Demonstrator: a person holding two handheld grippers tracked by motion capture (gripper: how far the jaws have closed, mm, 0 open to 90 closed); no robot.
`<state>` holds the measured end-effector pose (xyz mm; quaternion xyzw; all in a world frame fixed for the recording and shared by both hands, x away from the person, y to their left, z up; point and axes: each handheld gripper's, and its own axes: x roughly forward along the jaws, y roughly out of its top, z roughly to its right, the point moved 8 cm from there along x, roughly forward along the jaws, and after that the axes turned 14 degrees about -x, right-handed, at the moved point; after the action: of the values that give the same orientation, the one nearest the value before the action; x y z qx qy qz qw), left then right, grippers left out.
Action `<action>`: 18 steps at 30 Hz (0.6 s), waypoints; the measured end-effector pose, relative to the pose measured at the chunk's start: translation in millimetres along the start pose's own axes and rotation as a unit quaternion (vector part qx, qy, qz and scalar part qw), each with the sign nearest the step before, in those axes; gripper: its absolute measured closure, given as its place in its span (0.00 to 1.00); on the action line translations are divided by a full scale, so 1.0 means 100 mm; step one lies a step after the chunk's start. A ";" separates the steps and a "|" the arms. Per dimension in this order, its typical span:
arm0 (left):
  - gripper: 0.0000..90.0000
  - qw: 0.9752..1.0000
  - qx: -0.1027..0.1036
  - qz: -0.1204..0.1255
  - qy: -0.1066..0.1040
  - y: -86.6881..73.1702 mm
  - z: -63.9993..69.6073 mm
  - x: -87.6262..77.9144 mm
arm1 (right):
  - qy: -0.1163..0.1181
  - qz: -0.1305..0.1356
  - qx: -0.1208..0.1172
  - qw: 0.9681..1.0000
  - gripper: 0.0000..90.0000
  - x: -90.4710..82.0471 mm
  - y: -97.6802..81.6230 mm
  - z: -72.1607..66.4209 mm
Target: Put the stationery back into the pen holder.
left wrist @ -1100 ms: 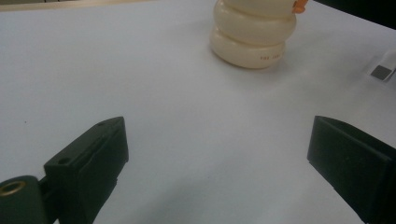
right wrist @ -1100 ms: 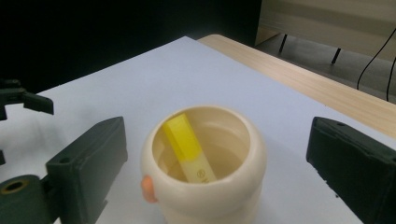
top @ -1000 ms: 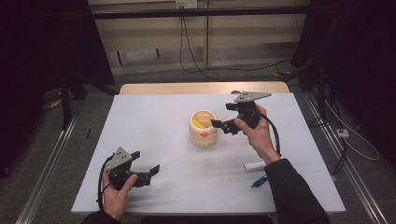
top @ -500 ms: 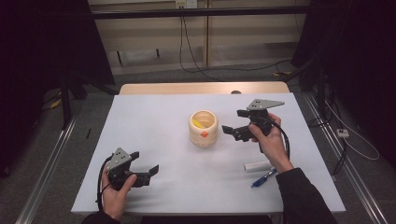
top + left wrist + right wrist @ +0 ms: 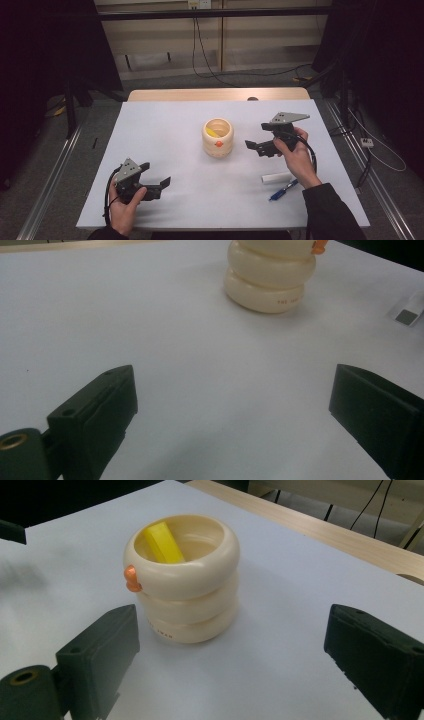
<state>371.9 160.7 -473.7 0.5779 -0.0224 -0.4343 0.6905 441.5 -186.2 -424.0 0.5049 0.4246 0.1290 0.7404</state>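
A cream ribbed cup (image 5: 218,137) stands in the middle of the white table (image 5: 165,135), with a yellow block (image 5: 164,542) leaning inside it and an orange knob (image 5: 131,578) on its rim. My right gripper (image 5: 260,146) hovers just right of the cup, open, with nothing between its jaws. In the right gripper view the cup (image 5: 184,580) lies ahead between the jaws' lines. My left gripper (image 5: 157,186) rests open near the front left edge, far from the cup (image 5: 270,275).
A white cylinder (image 5: 276,178) and a blue pen (image 5: 282,190) lie on the table at the front right, beside the right forearm. A wooden strip (image 5: 215,94) runs along the far edge. Cables trail on the floor behind.
My right gripper has drawn back to the right, away from the cup's rim, and has come lower. The left gripper has stayed still.
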 end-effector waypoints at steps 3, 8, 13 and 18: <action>0.06 1.000 -0.002 0.002 -0.001 0.00 0.00 0.00 | -0.011 0.008 0.011 1.000 0.13 -0.02 -0.02 0.00; 0.06 1.000 0.001 -0.002 -0.002 0.00 0.01 0.01 | -0.002 -0.018 0.033 0.999 0.12 -0.05 -0.12 -0.03; 0.06 1.000 -0.001 -0.002 -0.003 0.00 0.01 0.02 | 0.001 -0.024 0.038 0.999 0.11 -0.10 -0.21 0.00; 0.06 1.000 0.000 -0.001 -0.002 0.00 0.01 0.02 | 0.030 -0.025 0.049 0.998 0.10 -0.15 -0.28 -0.03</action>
<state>372.6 158.8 -473.8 0.5770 -0.0232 -0.4367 0.6898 423.4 -207.1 -441.1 0.5258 0.4646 0.1044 0.7048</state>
